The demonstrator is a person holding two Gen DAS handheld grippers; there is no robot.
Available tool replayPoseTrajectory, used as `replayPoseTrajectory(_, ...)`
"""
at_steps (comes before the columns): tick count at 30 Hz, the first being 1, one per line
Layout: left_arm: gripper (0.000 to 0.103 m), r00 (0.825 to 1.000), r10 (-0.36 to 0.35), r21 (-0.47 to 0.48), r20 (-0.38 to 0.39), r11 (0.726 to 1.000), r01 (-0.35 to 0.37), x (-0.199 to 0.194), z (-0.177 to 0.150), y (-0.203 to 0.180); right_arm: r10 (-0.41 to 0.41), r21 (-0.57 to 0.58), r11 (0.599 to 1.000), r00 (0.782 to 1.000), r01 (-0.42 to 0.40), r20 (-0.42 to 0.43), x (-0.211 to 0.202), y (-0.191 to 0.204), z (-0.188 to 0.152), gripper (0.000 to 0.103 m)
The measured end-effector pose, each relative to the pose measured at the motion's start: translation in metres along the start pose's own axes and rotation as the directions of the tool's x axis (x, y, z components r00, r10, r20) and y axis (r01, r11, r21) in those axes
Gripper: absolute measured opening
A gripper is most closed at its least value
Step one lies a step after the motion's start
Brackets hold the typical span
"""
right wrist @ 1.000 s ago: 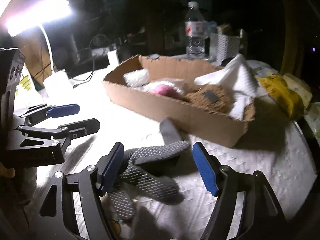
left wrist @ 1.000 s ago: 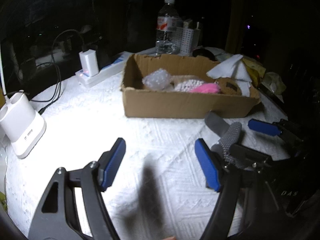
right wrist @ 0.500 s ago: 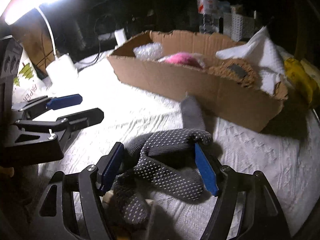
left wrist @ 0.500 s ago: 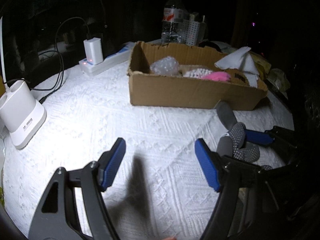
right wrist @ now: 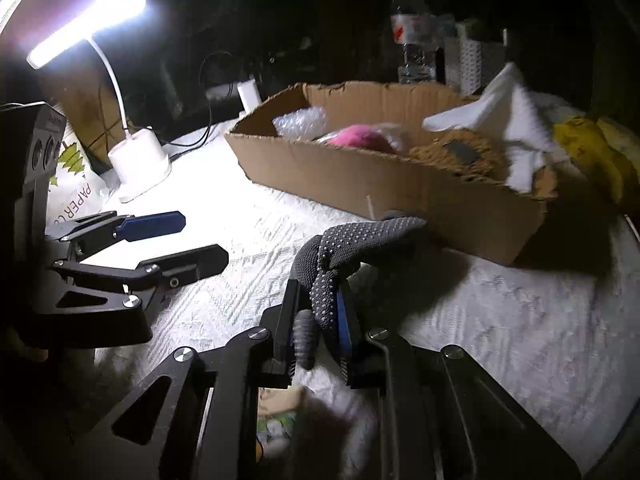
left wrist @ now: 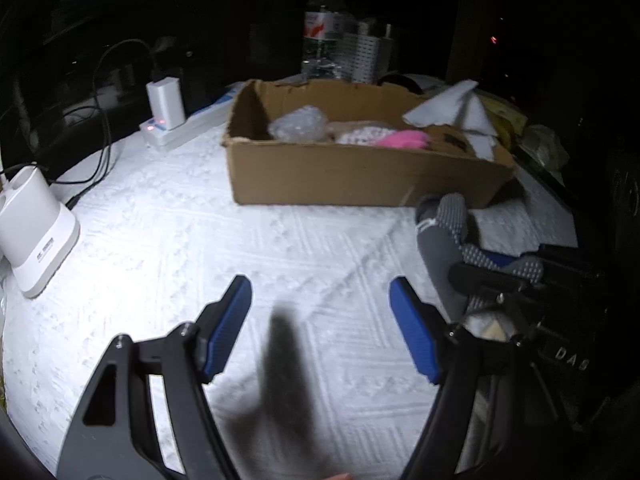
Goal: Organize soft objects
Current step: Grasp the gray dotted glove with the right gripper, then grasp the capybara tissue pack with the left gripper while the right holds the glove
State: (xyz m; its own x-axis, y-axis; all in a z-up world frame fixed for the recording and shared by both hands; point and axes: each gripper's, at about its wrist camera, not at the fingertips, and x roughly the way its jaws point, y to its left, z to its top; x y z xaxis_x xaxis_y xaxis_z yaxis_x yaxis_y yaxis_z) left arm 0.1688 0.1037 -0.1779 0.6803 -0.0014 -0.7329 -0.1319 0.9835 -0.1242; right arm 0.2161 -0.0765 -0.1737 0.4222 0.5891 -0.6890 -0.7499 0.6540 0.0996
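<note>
My right gripper [right wrist: 316, 312] is shut on a grey dotted glove [right wrist: 352, 240], which hangs over the jaws just in front of the cardboard box [right wrist: 400, 184]. The glove also shows in the left wrist view [left wrist: 448, 224], at the right, with the right gripper [left wrist: 496, 272] around it. The box [left wrist: 360, 172] holds a bubble-wrap wad [left wrist: 298, 124], a pink fluffy thing [left wrist: 402, 138], a brown pad [right wrist: 460, 152] and a white cloth [right wrist: 508, 116]. My left gripper [left wrist: 320, 320] is open and empty above the white tablecloth.
A white lamp base [left wrist: 32, 224] stands at the left, with a power strip and charger [left wrist: 164, 116] behind. A water bottle [left wrist: 324, 36] and a white perforated holder [left wrist: 366, 56] stand behind the box. Yellow packaging [right wrist: 592, 152] lies at the right.
My right gripper has closed on the grey glove and lifted it off the cloth toward the box. My left gripper has stayed open and drifted slightly.
</note>
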Motion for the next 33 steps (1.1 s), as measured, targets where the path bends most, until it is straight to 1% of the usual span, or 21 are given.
replayPoseTrajectory(5, 0.073, 0.999, -0.042, 0.022, -0.016, 0.999, 0.042, -0.005, -0.005, -0.02, -0.028, 0.033, 0.999, 0.999, 0.027, 0.04, -0.021, -0.014, -0.004, 0.018)
replayPoseTrajectory(8, 0.073, 0.997, -0.071, 0.051, -0.032, 0.996, 0.073, -0.008, -0.01, -0.038, -0.051, 0.065, 0.997, 0.997, 0.047, 0.065, -0.038, -0.028, -0.012, 0.018)
replayPoseTrajectory(13, 0.073, 0.99, -0.126, 0.084, -0.068, 0.988, 0.131, -0.009, -0.017, -0.068, -0.087, 0.113, 0.991, 0.992, 0.077, 0.09, -0.057, -0.046, -0.022, 0.018)
replayPoseTrajectory(16, 0.074, 0.986, -0.142, 0.099, -0.09, 0.984, 0.151, -0.01, -0.022, -0.082, -0.1, 0.136, 0.987, 0.989, 0.085, 0.108, -0.067, -0.055, -0.025, 0.018)
replayPoseTrajectory(17, 0.076, 0.985, -0.141, 0.105, -0.098, 0.983, 0.152, -0.009, -0.024, -0.087, -0.104, 0.143, 0.986, 0.988, 0.087, 0.115, -0.071, -0.058, -0.026, 0.018)
replayPoseTrajectory(18, 0.082, 0.985, -0.139, 0.107, -0.106, 0.983, 0.15, -0.008, -0.026, -0.092, -0.106, 0.146, 0.985, 0.987, 0.089, 0.119, -0.073, -0.059, -0.026, 0.018)
replayPoseTrajectory(19, 0.085, 0.983, -0.139, 0.107, -0.118, 0.983, 0.152, -0.006, -0.028, -0.094, -0.111, 0.152, 0.984, 0.986, 0.092, 0.124, -0.076, -0.061, -0.027, 0.018)
replayPoseTrajectory(23, 0.085, 0.979, -0.116, 0.103, -0.165, 0.986, 0.134, 0.004, -0.037, -0.104, -0.115, 0.167, 0.982, 0.984, 0.092, 0.138, -0.083, -0.067, -0.029, 0.018)
replayPoseTrajectory(25, 0.085, 0.984, -0.085, 0.136, -0.158, 0.985, 0.107, 0.005, -0.04, -0.11, -0.114, 0.169, 0.982, 0.983, 0.09, 0.142, -0.084, -0.068, -0.03, 0.018)
replayPoseTrajectory(29, 0.085, 0.982, -0.099, 0.151, -0.158, 0.981, 0.123, 0.006, -0.04, -0.116, -0.107, 0.164, 0.983, 0.983, 0.083, 0.147, -0.085, -0.068, -0.03, 0.018)
replayPoseTrajectory(31, 0.082, 0.982, -0.107, 0.156, -0.153, 0.979, 0.131, 0.006, -0.041, -0.117, -0.107, 0.165, 0.983, 0.983, 0.081, 0.151, -0.086, -0.068, -0.03, 0.018)
replayPoseTrajectory(32, 0.077, 0.982, -0.114, 0.156, -0.15, 0.978, 0.137, 0.005, -0.041, -0.116, -0.107, 0.166, 0.983, 0.983, 0.082, 0.152, -0.086, -0.068, -0.031, 0.018)
replayPoseTrajectory(33, 0.069, 0.983, -0.11, 0.164, -0.146, 0.977, 0.134, 0.004, -0.041, -0.116, -0.108, 0.167, 0.982, 0.982, 0.082, 0.153, -0.087, -0.069, -0.031, 0.018)
